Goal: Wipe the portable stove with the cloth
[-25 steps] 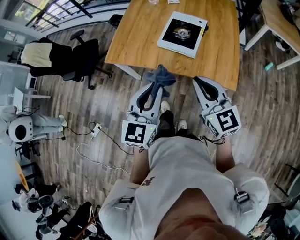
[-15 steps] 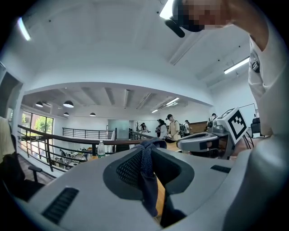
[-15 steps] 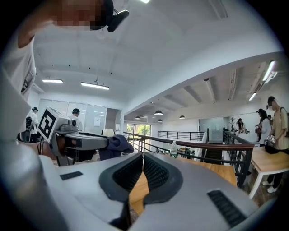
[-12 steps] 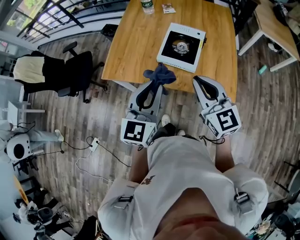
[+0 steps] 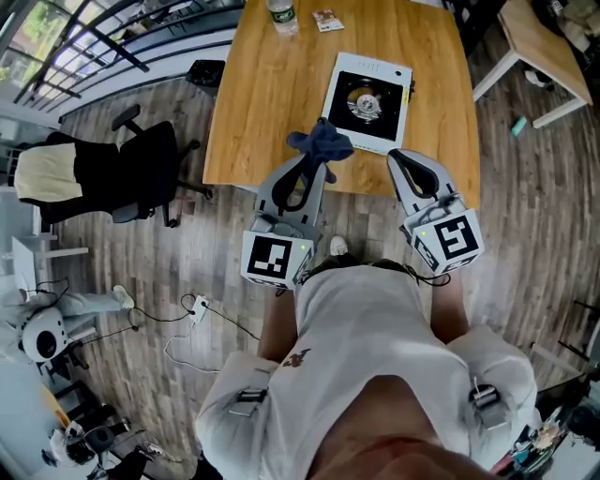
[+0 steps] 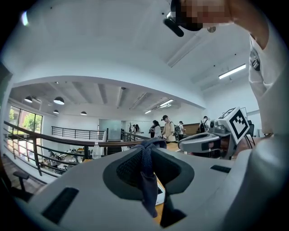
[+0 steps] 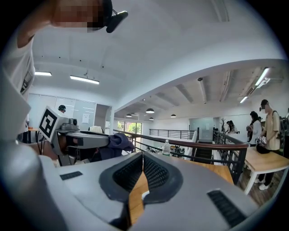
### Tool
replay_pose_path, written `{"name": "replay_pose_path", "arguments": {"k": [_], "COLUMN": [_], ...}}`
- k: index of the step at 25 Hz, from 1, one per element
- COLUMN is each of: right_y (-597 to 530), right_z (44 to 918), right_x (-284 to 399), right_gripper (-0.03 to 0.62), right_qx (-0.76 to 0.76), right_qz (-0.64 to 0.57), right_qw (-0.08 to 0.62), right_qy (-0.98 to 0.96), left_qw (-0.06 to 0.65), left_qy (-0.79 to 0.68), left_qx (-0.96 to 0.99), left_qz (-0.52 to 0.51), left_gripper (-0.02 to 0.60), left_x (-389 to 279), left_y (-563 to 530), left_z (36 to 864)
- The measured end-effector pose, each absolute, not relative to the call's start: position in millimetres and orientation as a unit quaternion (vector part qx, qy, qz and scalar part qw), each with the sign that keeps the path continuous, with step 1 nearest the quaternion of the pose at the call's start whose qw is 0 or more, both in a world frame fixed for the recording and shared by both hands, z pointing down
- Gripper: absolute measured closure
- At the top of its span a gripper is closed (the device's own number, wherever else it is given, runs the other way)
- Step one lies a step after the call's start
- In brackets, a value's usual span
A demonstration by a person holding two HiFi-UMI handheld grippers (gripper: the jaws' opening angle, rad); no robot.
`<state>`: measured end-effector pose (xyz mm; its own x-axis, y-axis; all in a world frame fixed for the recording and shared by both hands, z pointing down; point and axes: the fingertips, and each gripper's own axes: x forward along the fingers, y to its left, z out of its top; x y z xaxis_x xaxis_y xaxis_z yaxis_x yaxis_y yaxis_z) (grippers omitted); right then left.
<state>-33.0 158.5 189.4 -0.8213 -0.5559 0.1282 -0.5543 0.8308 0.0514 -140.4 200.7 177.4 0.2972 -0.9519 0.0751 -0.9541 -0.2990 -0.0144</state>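
The portable stove (image 5: 366,101), white-edged with a black top and round burner, lies on the wooden table (image 5: 272,103). A dark blue cloth (image 5: 321,142) hangs bunched from my left gripper (image 5: 315,157), whose jaws are shut on it at the table's near edge, just short of the stove's near left corner. In the left gripper view the cloth (image 6: 147,180) droops between the pads. My right gripper (image 5: 397,156) is shut and holds nothing, its tip beside the stove's near right corner. From the right gripper view its pads (image 7: 153,173) meet, and the cloth (image 7: 116,143) shows at left.
A water bottle (image 5: 280,14) and a small packet (image 5: 326,17) stand at the table's far side. A black office chair (image 5: 112,178) with a cream cover sits left on the wooden floor. Another table (image 5: 534,42) is at upper right. A cable and power strip (image 5: 197,309) lie on the floor.
The table and stove have come nearer. Both grippers moved forward from over the floor to the table's near edge, with the cloth still in the left one.
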Motion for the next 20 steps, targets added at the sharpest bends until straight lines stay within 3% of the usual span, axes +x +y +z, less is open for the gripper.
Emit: {"name": "replay_pose_path", "arguments": {"k": [20], "right_y": [87], "right_z": [214], "right_x": [-36], "right_gripper": [0.572], "right_qx": [0.347], "right_qz": [0.013], "right_qw": [0.093], "right_qy": [-0.933], "left_qw": [0.036], "left_qy": [-0.553], "left_qx": [0.832], "left_qz": [0.036], "left_gripper": [0.503], "left_x": [-161], "left_y": [119], "left_z": [200]}}
